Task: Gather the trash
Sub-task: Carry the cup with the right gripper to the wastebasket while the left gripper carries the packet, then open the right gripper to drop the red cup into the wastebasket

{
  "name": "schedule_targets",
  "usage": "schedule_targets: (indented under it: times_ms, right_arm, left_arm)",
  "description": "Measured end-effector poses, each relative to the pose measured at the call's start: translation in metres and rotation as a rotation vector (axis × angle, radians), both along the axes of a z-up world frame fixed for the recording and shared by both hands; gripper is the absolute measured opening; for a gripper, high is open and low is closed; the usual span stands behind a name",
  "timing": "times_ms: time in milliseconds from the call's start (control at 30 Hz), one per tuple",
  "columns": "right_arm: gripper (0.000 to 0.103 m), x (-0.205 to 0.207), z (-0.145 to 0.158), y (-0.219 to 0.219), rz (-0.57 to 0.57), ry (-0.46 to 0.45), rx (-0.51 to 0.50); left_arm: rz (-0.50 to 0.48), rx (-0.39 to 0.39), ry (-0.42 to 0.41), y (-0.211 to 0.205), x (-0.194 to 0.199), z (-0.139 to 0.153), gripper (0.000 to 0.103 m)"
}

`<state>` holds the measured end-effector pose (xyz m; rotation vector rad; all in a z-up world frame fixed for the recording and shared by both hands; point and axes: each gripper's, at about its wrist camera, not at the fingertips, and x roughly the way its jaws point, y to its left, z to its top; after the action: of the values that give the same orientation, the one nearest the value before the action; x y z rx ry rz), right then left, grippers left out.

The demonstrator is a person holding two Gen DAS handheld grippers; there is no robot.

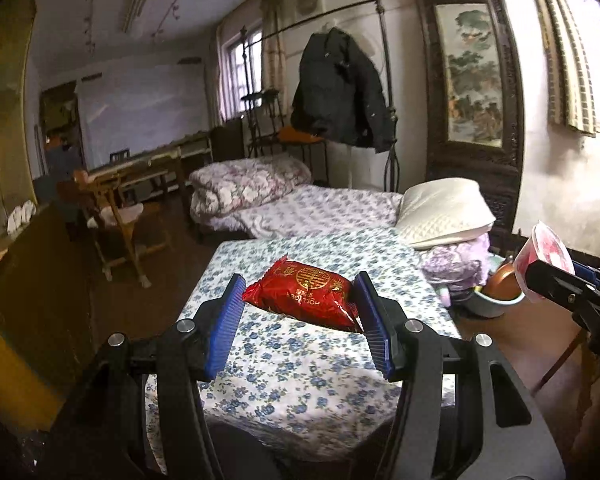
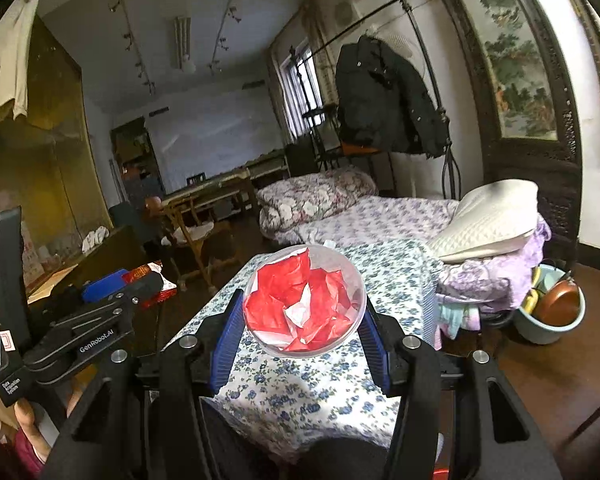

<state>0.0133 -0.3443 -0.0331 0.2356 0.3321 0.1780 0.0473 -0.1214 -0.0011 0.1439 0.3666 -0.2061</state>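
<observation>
Above the floral-sheeted bed [image 1: 300, 360], we find both pieces of trash already off any surface and carried in the air. Our left hand-held gripper [image 1: 300, 312] is closed at a middling width on a red snack packet [image 1: 304, 296], its blue pads pressing the two ends of the wrapper, which sags slightly between them. Our right hand-held gripper [image 2: 304, 320] is clamped in like manner on a clear plastic cup [image 2: 306, 300] filled with crumpled red and white paper, the cup tipped so that its mouth faces the camera. Each tool appears at the edge of the other's view, side by side and apart. We judge the pick-up step complete and the carrying step in hand. No bin or bag for rubbish can be identified in either view; a pale blue basin [image 2: 548, 320] on the floor beside the bed holds pans, and we cannot say it serves that purpose. The next move calls for locating the receptacle, keeping both grips firm on the way, and holding the tipped cup so that its paper does not spill.
</observation>
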Motion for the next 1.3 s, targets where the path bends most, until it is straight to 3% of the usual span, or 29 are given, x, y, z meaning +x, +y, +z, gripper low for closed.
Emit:
schedule_targets:
  times_ms: [433,667,1000,1300]
  right_arm:
    - [0.054,-0.111,-0.002,-0.048,-0.107,-0.105,-0.001]
    - [0.054,-0.138,-0.024,-0.083,-0.176,-0.076,0.017]
    - [0.054,-0.13,-0.093,-0.131,-0.247,0.097,0.09]
    - [0.054,-0.093,-0.196,-0.142,-0.242,0.354,0.189]
  left_arm:
    - [-0.145,0.064,-0.099,-0.051,-0.084,0.024,0.055]
    - [-0.254,0.139,-0.083,-0.1,-0.101,0.01,0.056]
    - [-0.374,0.199,0.067,-0.156,-0.076,-0.036,0.056]
    - [-0.418,0.215,0.249,-0.18,-0.036,-0.089,0.056]
